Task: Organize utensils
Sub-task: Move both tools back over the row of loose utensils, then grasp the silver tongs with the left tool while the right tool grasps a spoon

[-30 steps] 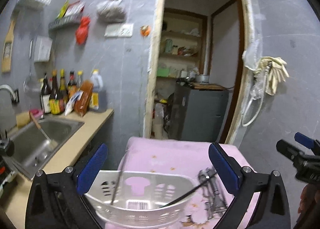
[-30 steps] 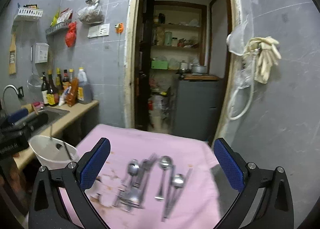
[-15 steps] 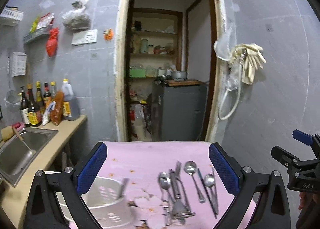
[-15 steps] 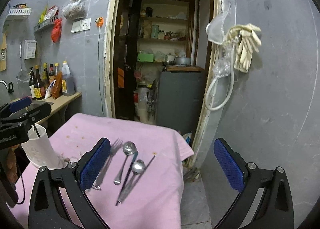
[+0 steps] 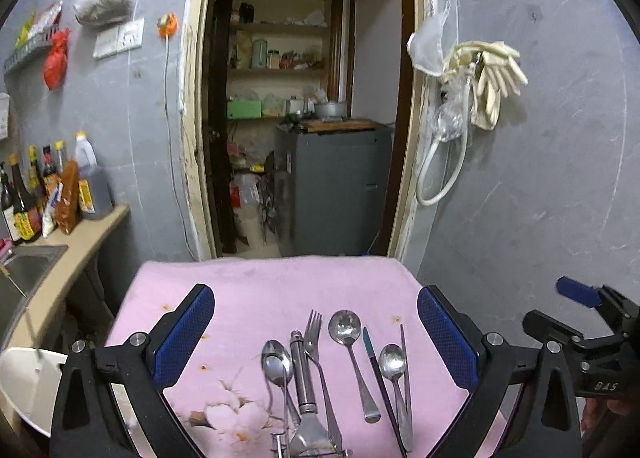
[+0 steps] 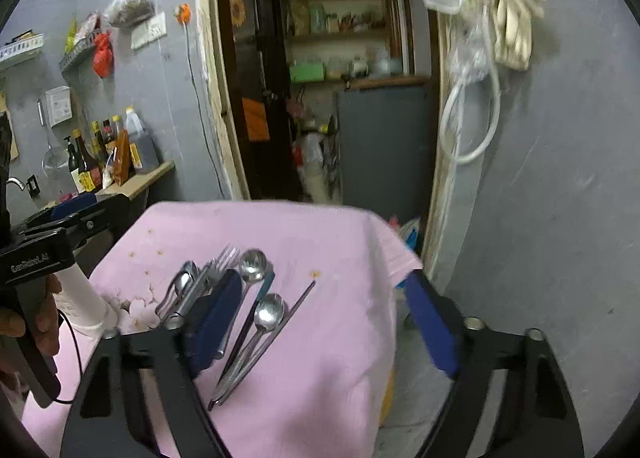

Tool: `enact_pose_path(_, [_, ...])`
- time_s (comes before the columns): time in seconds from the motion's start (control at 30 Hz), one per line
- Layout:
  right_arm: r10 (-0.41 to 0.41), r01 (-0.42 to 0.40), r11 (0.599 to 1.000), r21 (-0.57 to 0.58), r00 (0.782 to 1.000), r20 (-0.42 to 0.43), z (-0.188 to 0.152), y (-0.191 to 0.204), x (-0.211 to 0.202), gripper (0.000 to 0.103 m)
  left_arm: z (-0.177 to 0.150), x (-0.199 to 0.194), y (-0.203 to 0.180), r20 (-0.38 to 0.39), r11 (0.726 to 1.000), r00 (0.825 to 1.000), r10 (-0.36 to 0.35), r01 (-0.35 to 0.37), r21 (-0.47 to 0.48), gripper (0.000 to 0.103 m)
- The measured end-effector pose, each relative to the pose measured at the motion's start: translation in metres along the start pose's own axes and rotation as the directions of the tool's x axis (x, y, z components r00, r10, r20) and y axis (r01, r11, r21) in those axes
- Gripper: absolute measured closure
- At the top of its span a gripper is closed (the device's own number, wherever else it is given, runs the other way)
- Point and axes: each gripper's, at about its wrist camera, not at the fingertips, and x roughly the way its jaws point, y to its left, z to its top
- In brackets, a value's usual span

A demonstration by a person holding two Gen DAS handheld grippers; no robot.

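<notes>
Pink cloth (image 5: 280, 286): covers the table under both grippers, printed with pale flowers at the near left, a few small brown specks on it.
Left gripper (image 5: 316, 332): jaws stand wide apart with nothing between the blue pads; it hangs above the cloth, pointing down at the cutlery.
Right gripper (image 6: 324, 322): jaws have just been closing but are apart, pads touching nothing; the long-handled spoon, the dark-handled piece and the chopsticks lie on the cloth below the gap, near its left pad.
Utensils (image 5: 320, 378): a loose row of metal cutlery lying flat, directly ahead of and below the left gripper, handles toward it.
Fork (image 5: 314, 332): middle of the row, tines pointing away from the left gripper.
Round spoon (image 5: 344, 328): just right of the fork.
Small spoon (image 5: 392, 358): further right, beside a pair of chopsticks (image 5: 405, 370).
Peeler-like tool (image 5: 302, 378): left of the fork, partly overlapping it.
White holder (image 5: 28, 386): off the left gripper's left side, at the cloth's edge; contents hard to make out.
Person's hand (image 6: 38, 322): grips the left gripper's handle, seen at the left of the right wrist view.
</notes>
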Motion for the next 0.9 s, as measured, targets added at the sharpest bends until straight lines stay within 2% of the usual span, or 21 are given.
enact_pose_path(0.03, [0.009, -0.009, 1.000, 0.012, 1.000, -0.014, -0.002, -0.002, 0.009, 0.040, -0.002, 0.009, 0.000, -0.017, 1.000, 1.000, -0.004, 0.004, -0.007, 0.001])
enact_pose_path(0.13, [0.041, -0.040, 0.999, 0.036, 0.998, -0.045, -0.009, -0.005, 0.033, 0.051, -0.007, 0.027, 0.004, -0.052, 1.000, 0.999, -0.010, 0.008, -0.030, 0.009])
enact_pose_path(0.23, [0.088, -0.084, 0.995, 0.054, 0.993, -0.075, -0.016, -0.006, 0.055, 0.057, -0.012, 0.044, 0.006, -0.093, 0.999, 0.996, -0.007, 0.003, -0.045, 0.017])
enact_pose_path(0.4, [0.150, -0.145, 0.988, 0.052, 0.982, -0.116, -0.023, 0.002, 0.087, 0.061, -0.021, 0.075, 0.012, -0.172, 0.996, 0.985, 0.025, -0.039, -0.078, 0.028])
enact_pose_path(0.57, [0.203, -0.196, 0.979, 0.058, 0.968, -0.149, -0.025, 0.005, 0.114, 0.068, -0.038, 0.104, 0.021, -0.272, 0.989, 0.960, 0.063, -0.097, -0.113, 0.040])
enact_pose_path(0.7, [0.262, -0.253, 0.965, 0.070, 0.948, -0.181, -0.026, 0.010, 0.134, 0.071, -0.055, 0.110, 0.025, -0.316, 0.978, 0.944, 0.095, -0.148, -0.146, 0.046])
enact_pose_path(0.8, [0.298, -0.291, 0.955, 0.064, 0.931, -0.212, -0.025, 0.014, 0.149, 0.073, -0.065, 0.112, 0.023, -0.334, 0.974, 0.933, 0.136, -0.188, -0.128, 0.052])
enact_pose_path(0.9, [0.326, -0.324, 0.945, 0.047, 0.917, -0.230, -0.020, 0.022, 0.162, 0.076, -0.074, 0.116, 0.025, -0.366, 0.970, 0.919, 0.145, -0.204, -0.131, 0.056])
